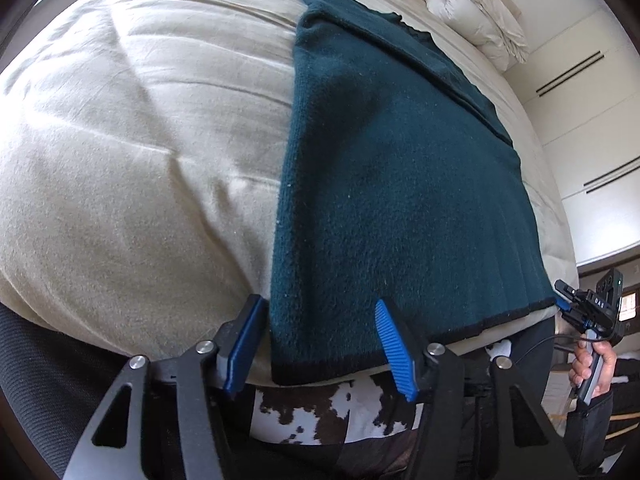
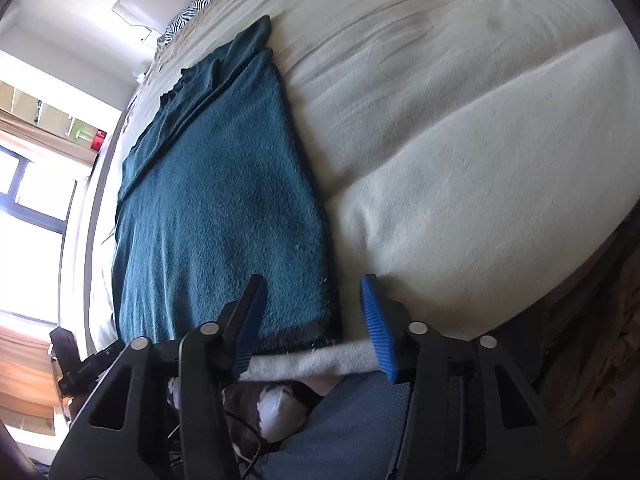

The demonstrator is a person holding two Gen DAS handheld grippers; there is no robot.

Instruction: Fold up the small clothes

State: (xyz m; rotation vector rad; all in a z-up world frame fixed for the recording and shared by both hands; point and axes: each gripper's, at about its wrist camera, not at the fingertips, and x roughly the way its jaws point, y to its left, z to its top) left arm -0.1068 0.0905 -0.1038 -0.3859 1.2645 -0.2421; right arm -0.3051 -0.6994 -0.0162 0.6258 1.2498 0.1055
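A dark teal fleece garment (image 1: 392,184) with a black hem lies flat on the cream bed (image 1: 132,148), folded lengthwise, its hem at the near bed edge. My left gripper (image 1: 320,344) is open, its blue pads astride the garment's near left corner, not closed on it. In the right wrist view the garment (image 2: 216,208) lies left of centre, and my right gripper (image 2: 316,324) is open over its near right corner at the bed edge. The right gripper also shows in the left wrist view (image 1: 588,308), held in a hand.
A white rolled duvet (image 1: 476,16) lies at the bed's far right. A zebra-print pillow (image 2: 196,8) sits at the head. White wardrobe doors (image 1: 592,120) stand to the right, a window (image 2: 32,208) to the left. A cowhide-pattern rug (image 1: 332,412) lies below the bed edge.
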